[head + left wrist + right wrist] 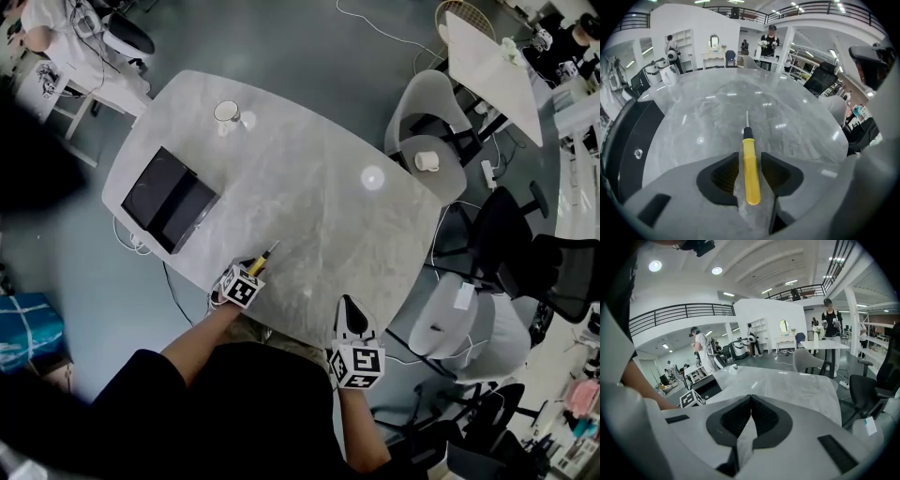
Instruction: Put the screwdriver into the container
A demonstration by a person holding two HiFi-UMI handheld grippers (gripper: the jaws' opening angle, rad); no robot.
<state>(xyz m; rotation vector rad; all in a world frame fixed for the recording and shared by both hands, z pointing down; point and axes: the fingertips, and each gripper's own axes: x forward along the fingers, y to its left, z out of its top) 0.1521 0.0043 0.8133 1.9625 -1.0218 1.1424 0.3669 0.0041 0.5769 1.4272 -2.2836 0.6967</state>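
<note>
1. Black and box-shaped, the container [169, 199] sits near the left edge of a pale marble table [319, 216]. Its inside is too dark to show any contents. A white cup [227, 112] stands beyond the container, towards the table's far rim.
2. Right of the container, nearer the person and well apart from it, the screwdriver [262, 260] lies flat on the marble. Its yellow handle points towards the person and its thin metal tip points away.
3. Also right of the container, the left gripper [750, 161] is lowered over the screwdriver. Its jaws stand apart, one on each side of the yellow handle, with a narrow gap on both sides. Nothing is gripped yet.
4. Farthest right of the container, the right gripper [750, 399] hovers by the table's near edge. Its jaws are closed tip to tip with nothing between them.
5. Possible trouble from here:
   - The handle looks smooth and round, so jaws closing off-centre could make it roll or squirt out sideways.
   - The jaws sit towards the butt end, so the long shaft may droop once lifted and twist in the grip.
   - On the way left to the container, a drooping tip could catch the container's wall and knock the screwdriver loose.
   - Pressing lower could scrape the jaw tips on the marble.
</note>
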